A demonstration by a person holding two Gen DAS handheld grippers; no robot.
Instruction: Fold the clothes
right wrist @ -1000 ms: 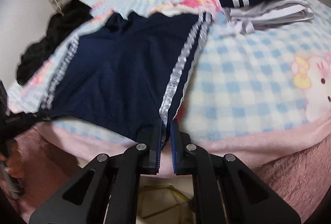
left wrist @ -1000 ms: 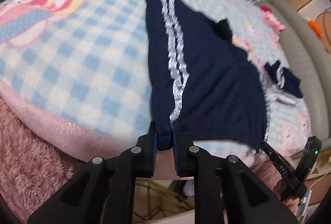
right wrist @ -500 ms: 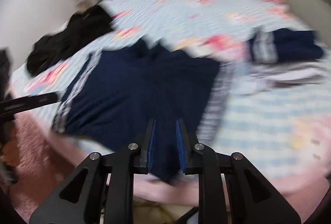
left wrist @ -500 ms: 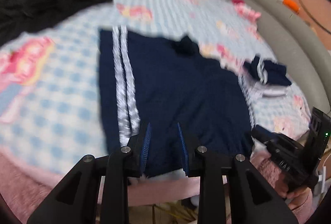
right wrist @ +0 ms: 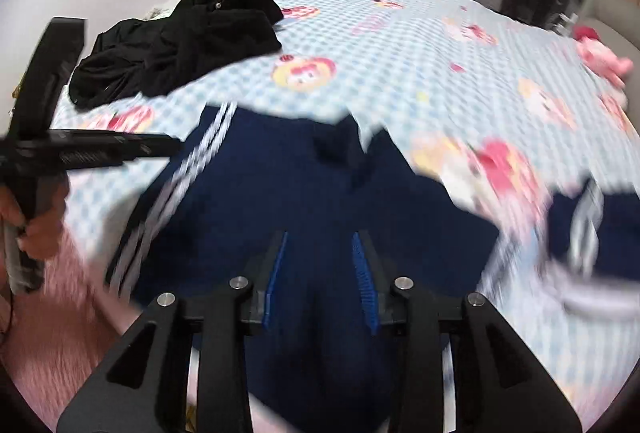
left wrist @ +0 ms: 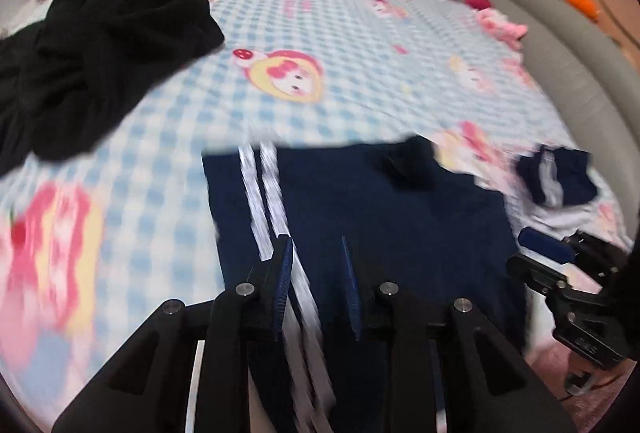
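Observation:
Navy shorts with white side stripes (left wrist: 380, 217) lie spread flat on the checked blue blanket (left wrist: 340, 33), near its front edge; they also show in the right wrist view (right wrist: 288, 193). My left gripper (left wrist: 316, 253) is open and empty, above the shorts' striped left side. My right gripper (right wrist: 320, 245) is open and empty, above the shorts' middle. The right gripper's body shows in the left wrist view (left wrist: 576, 297); the left one shows in the right wrist view (right wrist: 60, 149).
A heap of black clothing (left wrist: 92, 45) lies at the back left of the bed. A folded stack with navy striped shorts on top (left wrist: 556, 177) sits at the right. A grey padded bed frame (left wrist: 580, 65) runs along the right. A pink fluffy cover (right wrist: 60, 313) hangs at the front.
Both grippers have let go of the shorts' hem and opened. They have lifted and moved forward over the shorts, which now lie flat.

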